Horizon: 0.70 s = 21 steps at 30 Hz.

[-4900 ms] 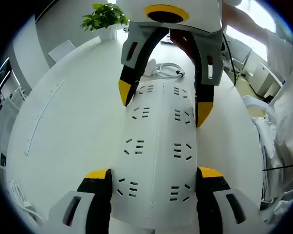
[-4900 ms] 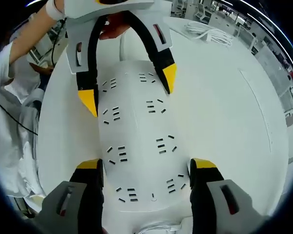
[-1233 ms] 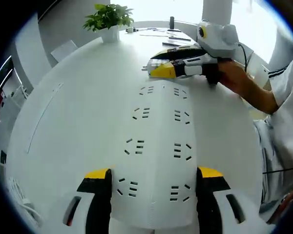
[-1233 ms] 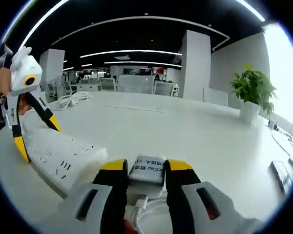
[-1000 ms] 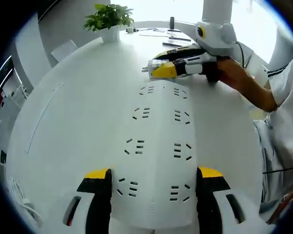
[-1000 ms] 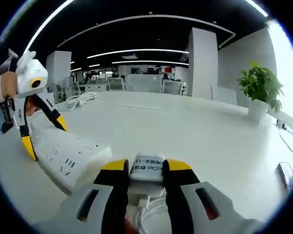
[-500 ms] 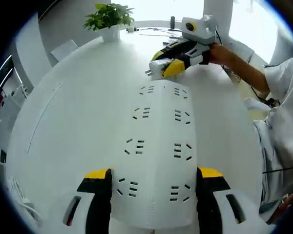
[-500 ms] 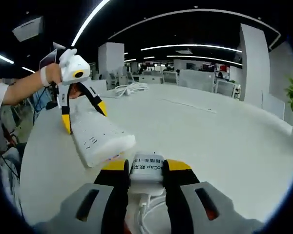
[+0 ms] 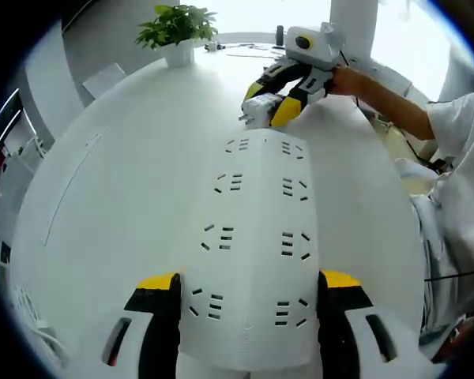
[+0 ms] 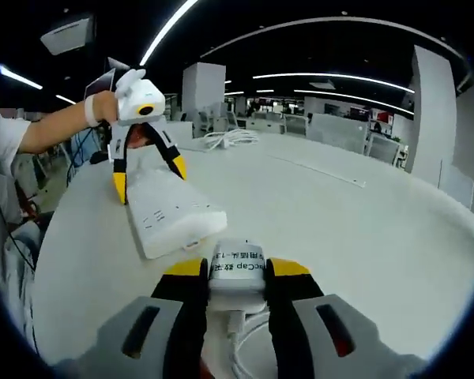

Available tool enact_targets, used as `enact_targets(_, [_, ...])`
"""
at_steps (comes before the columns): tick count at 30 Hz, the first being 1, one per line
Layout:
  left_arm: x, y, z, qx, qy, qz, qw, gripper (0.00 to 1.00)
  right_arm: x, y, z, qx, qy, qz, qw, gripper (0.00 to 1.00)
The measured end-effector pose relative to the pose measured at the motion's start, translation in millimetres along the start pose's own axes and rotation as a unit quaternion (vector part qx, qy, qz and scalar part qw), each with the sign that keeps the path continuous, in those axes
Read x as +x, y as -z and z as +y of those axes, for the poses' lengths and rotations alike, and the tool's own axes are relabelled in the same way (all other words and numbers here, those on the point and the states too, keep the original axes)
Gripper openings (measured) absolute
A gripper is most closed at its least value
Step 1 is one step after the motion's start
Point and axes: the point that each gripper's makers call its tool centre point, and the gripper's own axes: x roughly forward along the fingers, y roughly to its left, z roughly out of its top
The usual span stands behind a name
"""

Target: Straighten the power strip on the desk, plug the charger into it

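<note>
A wide white power strip [image 9: 245, 229] lies flat on the white desk [image 9: 118, 181], running away from me between the jaws of my left gripper [image 9: 249, 279], which clamp its near end from both sides. At the strip's far end hovers my right gripper [image 9: 270, 101], shut on a small white charger [image 9: 253, 110] with prongs toward the strip. In the right gripper view the charger [image 10: 237, 272] with its printed label sits between the yellow tips of the right gripper [image 10: 235, 267]. Its white cable trails back. Just ahead lies the strip [image 10: 174, 209], straddled by my left gripper [image 10: 148, 178].
A potted plant [image 9: 174, 31] stands at the desk's far edge, with small dark items [image 9: 253, 54] beside it. A coiled white cable [image 10: 225, 140] lies farther along the desk. The person's arm [image 9: 387, 95] and white sleeve reach in from the right.
My right gripper has carried the charger nearer to the strip's far end and turned to face it. The left gripper and the strip have stayed still.
</note>
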Motion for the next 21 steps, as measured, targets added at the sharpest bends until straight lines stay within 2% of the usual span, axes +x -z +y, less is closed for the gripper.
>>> enact_targets(2, [0.0,0.1,0.0,0.000,0.000,0.000,1.0000,0.70,-1.0,2.2,-3.3,0.006,0.022,0.005,0.9997,0.29])
enact_targets(7, [0.2,-0.1,-0.4,0.000,0.000,0.000,1.0000,0.70,-1.3,0.2,-6.1,0.024,0.039,-0.018,0.9988,0.28])
enact_targets(12, [0.1,-0.4,-0.8,0.000,0.000,-0.003,1.0000,0.70,-2.7,-1.5,-6.3,0.024,0.046,-0.044,0.9977,0.28])
enact_targets(21, [0.3,-0.8,-1.4,0.000,0.000,-0.002,1.0000,0.70,-2.4,-2.8,-7.4,0.032,0.041,-0.049,0.9975,0.28])
